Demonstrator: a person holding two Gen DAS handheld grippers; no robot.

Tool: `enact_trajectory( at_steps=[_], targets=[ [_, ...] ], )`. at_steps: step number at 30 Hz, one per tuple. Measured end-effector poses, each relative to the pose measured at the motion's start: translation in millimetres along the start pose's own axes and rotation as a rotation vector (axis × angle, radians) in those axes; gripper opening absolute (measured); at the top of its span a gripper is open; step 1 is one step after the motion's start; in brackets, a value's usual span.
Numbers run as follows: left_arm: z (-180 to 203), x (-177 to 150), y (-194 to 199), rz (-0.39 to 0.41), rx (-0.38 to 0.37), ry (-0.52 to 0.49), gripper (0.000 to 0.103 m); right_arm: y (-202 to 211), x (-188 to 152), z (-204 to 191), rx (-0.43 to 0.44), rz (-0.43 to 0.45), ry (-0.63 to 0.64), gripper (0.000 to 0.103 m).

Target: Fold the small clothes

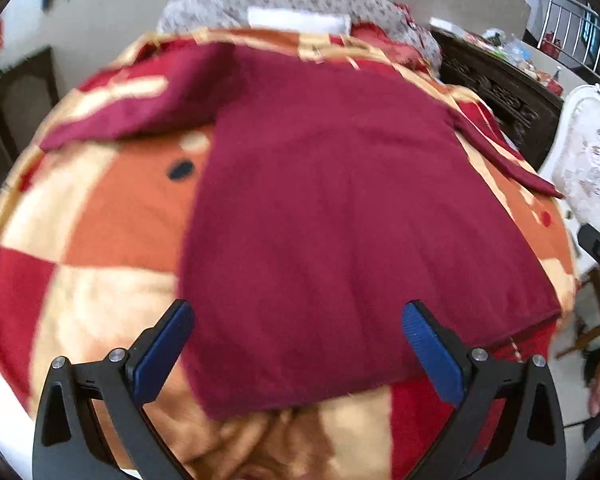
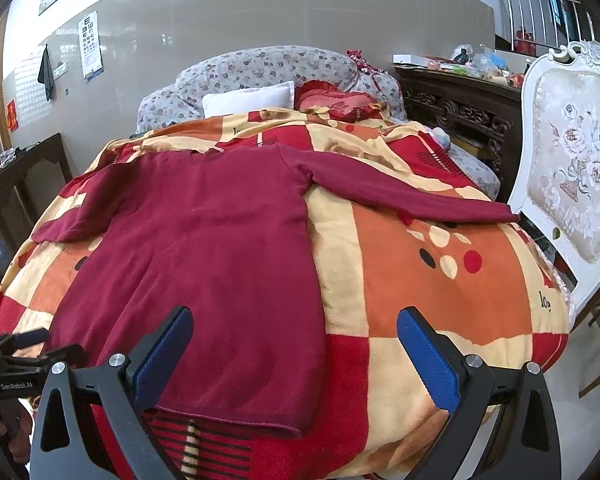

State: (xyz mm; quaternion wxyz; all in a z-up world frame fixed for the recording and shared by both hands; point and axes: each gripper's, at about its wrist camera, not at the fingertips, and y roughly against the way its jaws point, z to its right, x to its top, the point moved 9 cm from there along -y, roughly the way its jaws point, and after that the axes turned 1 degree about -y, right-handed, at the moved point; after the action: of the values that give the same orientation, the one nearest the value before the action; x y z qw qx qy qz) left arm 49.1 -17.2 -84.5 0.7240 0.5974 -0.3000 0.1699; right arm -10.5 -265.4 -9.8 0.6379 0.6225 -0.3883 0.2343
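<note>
The sweater (image 2: 204, 248) lies flat on the blanket (image 2: 440, 288) of the bed, front side down or up I cannot tell, with its hem at the near edge and its neck at the far side. Nearest to the cameras are the two tools. The left hand-held gripper (image 1: 298, 354) hovers over the near left part of the hem; its blue pads (image 1: 430, 352) stand wide apart and grasp nothing. The right hand-held gripper (image 2: 294, 356) hovers over the near right corner of the hem, also released, with its pads (image 2: 426, 364) far from each other and nothing between them. In the right wrist view the other tool shows at the low left edge, and part of a hand (image 2: 8, 428) holds it.

Farther on, the body of the sweater covers the middle of the bed. Its left sleeve (image 2: 60, 226) reaches out to the left side and its right sleeve (image 2: 412, 198) stretches out to the right, almost to the edge of the blanket. The blanket has red, orange and cream squares with some dots.

Behind the neck of the sweater lie a white pillow (image 2: 248, 100) and a red cushion (image 2: 336, 102), against a flowered headboard (image 2: 268, 66). A white chair (image 2: 572, 184) stands just beside the bed on the right, and a dark carved cabinet (image 2: 460, 110) stands behind it.
</note>
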Motion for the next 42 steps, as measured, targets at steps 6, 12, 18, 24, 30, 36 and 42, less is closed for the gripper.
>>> enact_trajectory(
  at_steps=[6,12,18,24,30,36,42],
  targets=[
    [-18.1,17.3,19.5,0.090,0.055,0.034,0.103,-0.8,3.6,-0.6,0.004,0.007,-0.004,0.103],
    [-16.5,19.9,22.4,0.112,0.015,0.053,0.103,-0.3,8.2,-3.3,0.006,0.018,0.011,0.103],
    [-2.1,13.6,13.6,0.110,0.036,-0.037,0.103,-0.2,7.8,-3.6,0.008,0.016,0.009,0.103],
    [8.9,8.0,9.4,0.079,0.046,-0.096,0.103,-2.0,8.3,-4.8,0.010,0.011,0.012,0.103],
    [-1.3,8.0,6.6,0.056,0.064,-0.067,0.103,-3.7,8.9,-5.2,0.008,0.011,0.013,0.103],
    [-21.1,3.5,-0.6,0.012,0.115,0.003,0.103,-5.2,8.3,-6.4,0.012,0.004,0.007,0.103],
    [-27.4,2.0,-0.6,0.010,0.081,0.041,0.103,-5.6,8.8,-7.4,0.011,0.007,0.014,0.103]
  ],
)
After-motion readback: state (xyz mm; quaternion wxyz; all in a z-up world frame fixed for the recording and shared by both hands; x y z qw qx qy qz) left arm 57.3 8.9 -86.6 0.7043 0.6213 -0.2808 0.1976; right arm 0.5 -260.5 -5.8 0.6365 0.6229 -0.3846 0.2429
